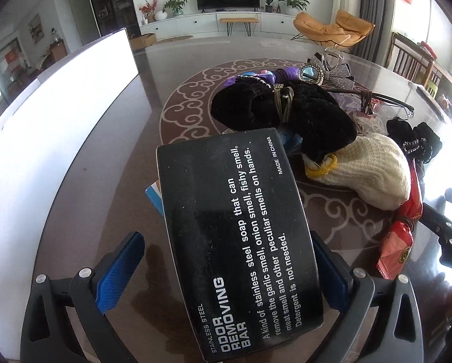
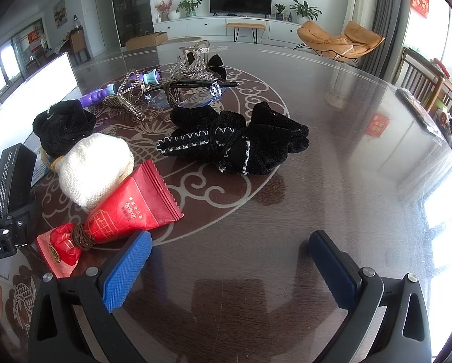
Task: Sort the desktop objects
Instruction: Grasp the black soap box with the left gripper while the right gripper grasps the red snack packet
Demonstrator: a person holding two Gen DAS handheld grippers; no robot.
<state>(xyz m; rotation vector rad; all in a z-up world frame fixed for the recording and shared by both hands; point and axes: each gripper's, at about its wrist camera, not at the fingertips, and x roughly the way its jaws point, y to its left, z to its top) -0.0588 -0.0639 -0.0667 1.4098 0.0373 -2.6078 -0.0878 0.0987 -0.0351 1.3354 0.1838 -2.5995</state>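
At nine o'clock a white tray [image 1: 59, 115] is seen beside the table [image 2: 316, 181]. The black soap box [image 1: 241, 242] lies between the left tongs [image 1: 229, 269]; only the right pad appears to touch it, so whether it is gripped cannot be told. A slip could be caused by that glossy card. Toward three o'clock, a cream pouch [image 2: 95, 169] and red packet [image 2: 129, 208] are passed; the right tongs [image 2: 229, 263] are spread, nothing held.

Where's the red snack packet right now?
In the right wrist view, the red snack packet lies low left on the table, against the cream knitted pouch.
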